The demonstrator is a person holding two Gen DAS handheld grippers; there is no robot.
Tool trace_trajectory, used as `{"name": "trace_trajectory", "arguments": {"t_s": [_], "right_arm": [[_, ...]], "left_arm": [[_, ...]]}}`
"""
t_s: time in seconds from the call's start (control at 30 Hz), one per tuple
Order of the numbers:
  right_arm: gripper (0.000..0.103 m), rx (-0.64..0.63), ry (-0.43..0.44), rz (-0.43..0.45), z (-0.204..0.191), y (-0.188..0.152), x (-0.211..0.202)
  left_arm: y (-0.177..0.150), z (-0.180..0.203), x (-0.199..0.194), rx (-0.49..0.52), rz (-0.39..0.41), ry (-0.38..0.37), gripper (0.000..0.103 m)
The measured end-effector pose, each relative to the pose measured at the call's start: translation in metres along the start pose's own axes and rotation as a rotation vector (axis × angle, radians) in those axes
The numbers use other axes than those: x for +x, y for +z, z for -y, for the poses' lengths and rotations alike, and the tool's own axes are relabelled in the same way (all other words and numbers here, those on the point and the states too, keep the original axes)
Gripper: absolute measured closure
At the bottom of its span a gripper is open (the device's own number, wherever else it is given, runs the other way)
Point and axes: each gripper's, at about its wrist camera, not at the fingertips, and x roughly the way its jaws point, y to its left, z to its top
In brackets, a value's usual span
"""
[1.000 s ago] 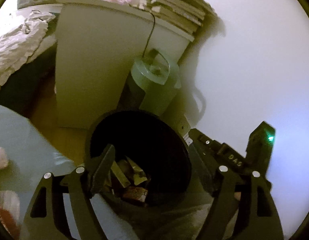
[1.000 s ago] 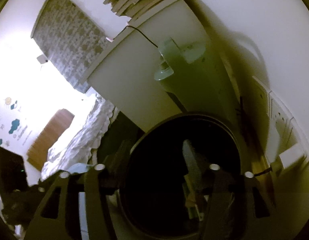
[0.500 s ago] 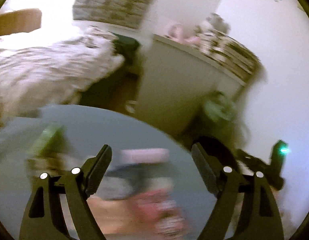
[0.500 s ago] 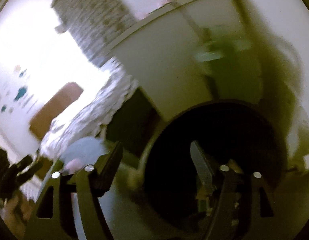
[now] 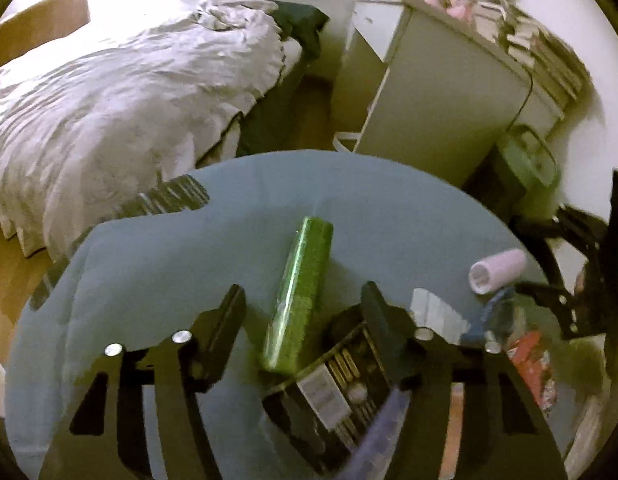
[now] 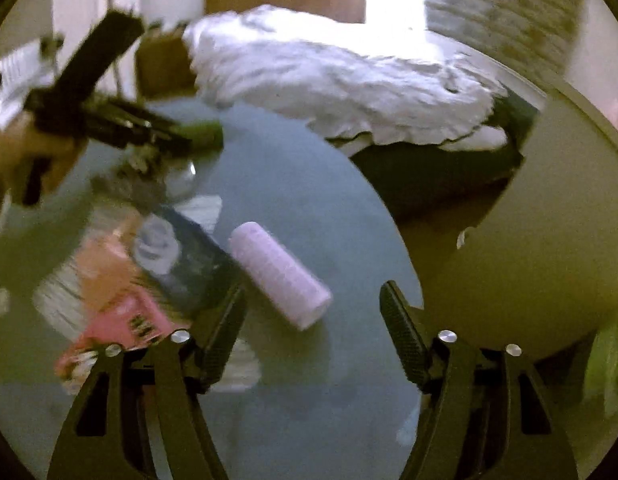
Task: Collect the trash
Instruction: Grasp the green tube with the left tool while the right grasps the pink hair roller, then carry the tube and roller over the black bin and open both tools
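My left gripper (image 5: 303, 304) is open and empty above a round blue table (image 5: 157, 264). A long green packet (image 5: 303, 292) lies between its fingers, next to a dark box with a white label (image 5: 333, 384). A pale pink roll (image 5: 497, 270) lies at the right. My right gripper (image 6: 313, 304) is open and empty over the same table (image 6: 293, 184). The pink roll (image 6: 279, 274) lies just ahead of its left finger. A pink wrapper (image 6: 117, 328) and a dark packet (image 6: 189, 260) lie to the left. The left gripper's body (image 6: 101, 92) shows at the far left.
A bed with a white duvet (image 5: 109, 100) stands behind the table. A white cabinet (image 5: 441, 100) with books on top is at the back right, with a green lidded bin (image 5: 529, 164) beside it. The cabinet side (image 6: 549, 220) fills the right of the right wrist view.
Both grippers have swung away from the black trash bin and now hang over the blue table. Both stay open and empty.
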Motion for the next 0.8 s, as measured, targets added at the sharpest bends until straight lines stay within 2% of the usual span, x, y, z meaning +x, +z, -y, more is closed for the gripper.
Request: {"name": "trace_trajectory", "arguments": {"t_s": [0.07,0.13,0.17,0.23,0.3,0.37,0.57,0.67,0.8], "right_arm": [[0.043,-0.048,-0.001,-0.026,-0.003,0.005,0.013],[0.050,-0.087,0.024,-0.049,-0.007,0.010,0.023],[0.057,-0.091,0.044,-0.050,-0.008,0.013,0.026],[0.068,-0.098,0.051,-0.054,-0.013,0.013,0.033],[0.073,-0.084,0.045,-0.053,-0.018,0.017,0.038],[0.074,-0.027,0.059,-0.036,-0.016,0.016,0.035],[0.074,0.326,0.149,0.121,0.021,0.000,-0.009],[0.074,0.524,0.230,0.242,0.043,-0.023,-0.043],[0.074,0.735,0.305,0.401,0.061,-0.070,-0.086]], "left_arm": [[0.004,-0.001,0.002,0.019,0.012,-0.002,0.052],[0.007,-0.005,0.003,0.007,0.020,-0.001,0.064],[0.008,-0.008,0.004,-0.009,0.031,-0.003,0.066],[0.009,-0.010,0.005,-0.018,0.043,-0.010,0.079],[0.008,-0.009,0.005,-0.012,0.052,-0.002,0.081],[0.004,-0.008,-0.001,-0.026,0.069,-0.010,0.082],[0.000,-0.003,-0.044,-0.078,0.220,-0.050,0.082],[0.000,0.011,-0.077,-0.081,0.308,-0.063,0.082],[0.004,0.038,-0.102,-0.063,0.344,-0.109,0.082]]}}
